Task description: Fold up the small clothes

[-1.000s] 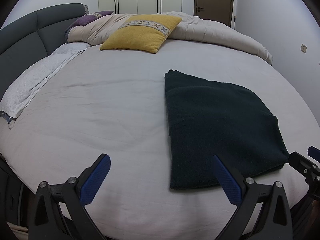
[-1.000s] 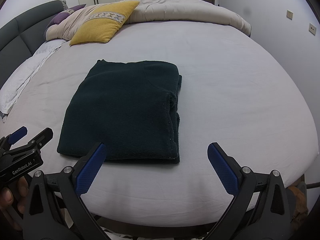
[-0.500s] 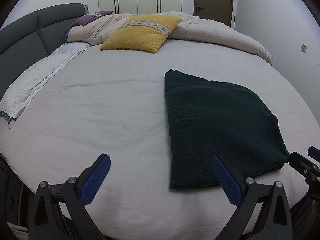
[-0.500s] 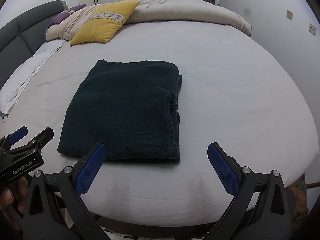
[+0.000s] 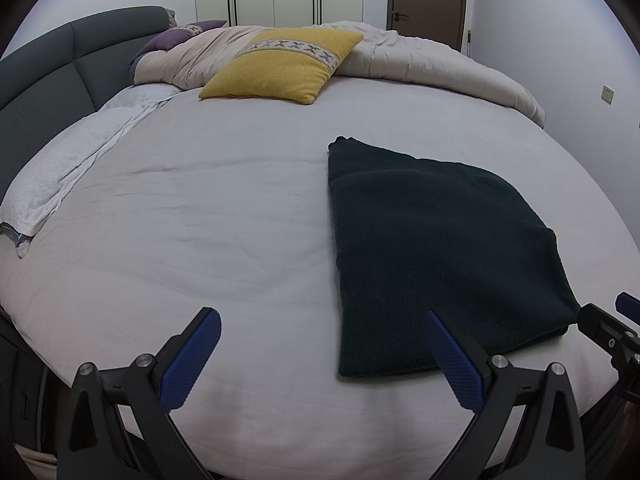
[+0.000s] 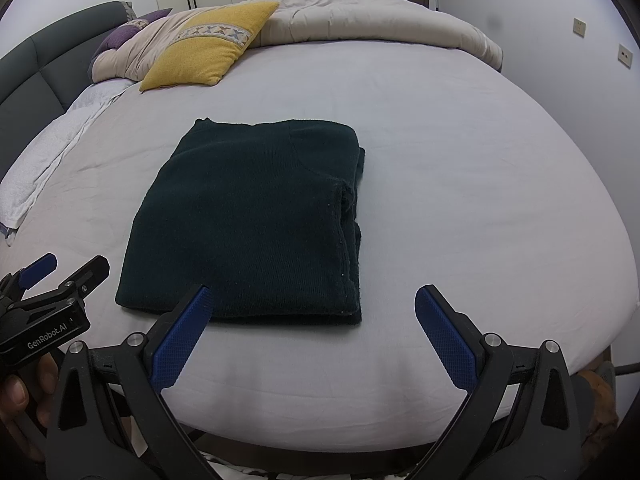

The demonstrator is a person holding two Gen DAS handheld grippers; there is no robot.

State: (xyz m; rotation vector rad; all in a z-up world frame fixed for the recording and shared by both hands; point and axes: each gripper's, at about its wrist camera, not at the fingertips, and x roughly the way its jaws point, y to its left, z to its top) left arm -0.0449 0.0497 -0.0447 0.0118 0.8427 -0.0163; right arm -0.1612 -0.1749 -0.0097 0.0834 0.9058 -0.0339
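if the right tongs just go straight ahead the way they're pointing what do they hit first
Probably the near edge of the dark folded sweater on the bed; the open right tongs point there, though depth is unclear.

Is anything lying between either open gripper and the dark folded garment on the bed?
Nothing visible does. Only bare sheet separates the right gripper and left gripper from the dark garment; the yellow pillow sits far behind.

No visible change to folded garment [image 6: 248, 216] or tongs.

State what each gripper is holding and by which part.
Nothing is held. The left gripper and right gripper are both open and empty, short of the folded dark garment on the bed.
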